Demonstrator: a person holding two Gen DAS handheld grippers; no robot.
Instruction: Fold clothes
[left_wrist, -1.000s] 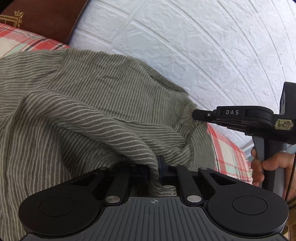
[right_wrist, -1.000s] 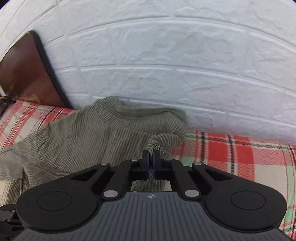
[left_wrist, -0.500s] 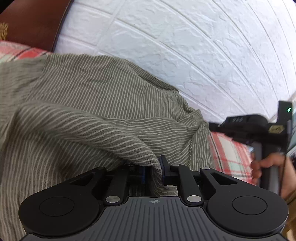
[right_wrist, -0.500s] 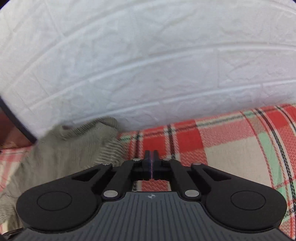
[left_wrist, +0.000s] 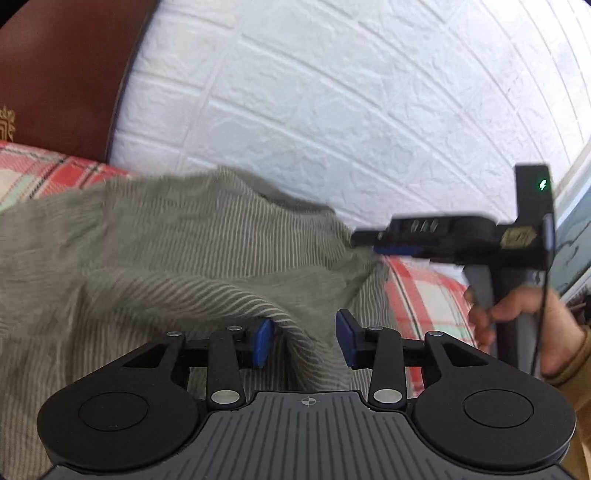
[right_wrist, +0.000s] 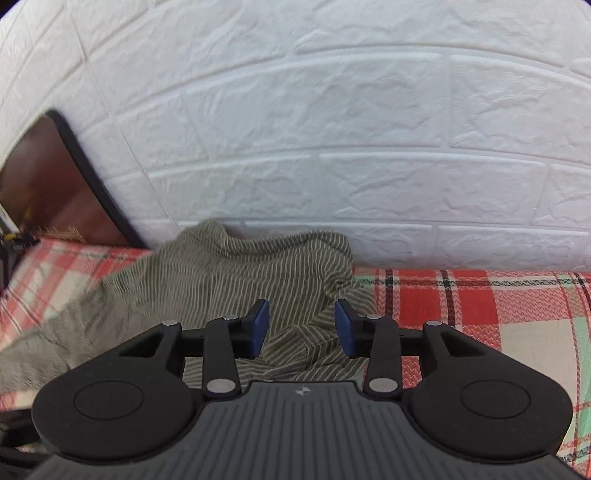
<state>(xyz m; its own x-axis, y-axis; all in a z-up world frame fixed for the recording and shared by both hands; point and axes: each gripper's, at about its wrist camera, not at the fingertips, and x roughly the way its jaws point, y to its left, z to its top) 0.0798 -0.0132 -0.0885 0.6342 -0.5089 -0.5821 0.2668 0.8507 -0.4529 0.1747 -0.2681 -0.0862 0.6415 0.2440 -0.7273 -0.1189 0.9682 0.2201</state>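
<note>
Filling the background, white brick-pattern wall (right_wrist: 332, 129) behind everything; no writing on it. Red, white and mint plaid bedcover (right_wrist: 480, 314) runs along its foot. Dark brown headboard (left_wrist: 55, 74) at far left, a small gold emblem on it, unreadable.

Olive-grey striped garment (right_wrist: 240, 280) lies rumpled on the bedcover, its far edge up against the wall base. Long axis roughly along the wall, left to right; which end is which cannot be told. Left wrist view blurred here.

Left gripper (left_wrist: 306, 342): jaws spread wide, a raised fold of the garment between the blue pads, touching the left pad.

Right gripper (right_wrist: 301, 326): jaws equally wide, low over the garment's crumpled right end, gripping nothing. In the left view its tip sits at the cloth's right edge; lettering on its side is smeared and unreadable, as is a small yellowish label. Green indicator light above.

Right hand (left_wrist: 517, 314) wraps the handle.
</note>
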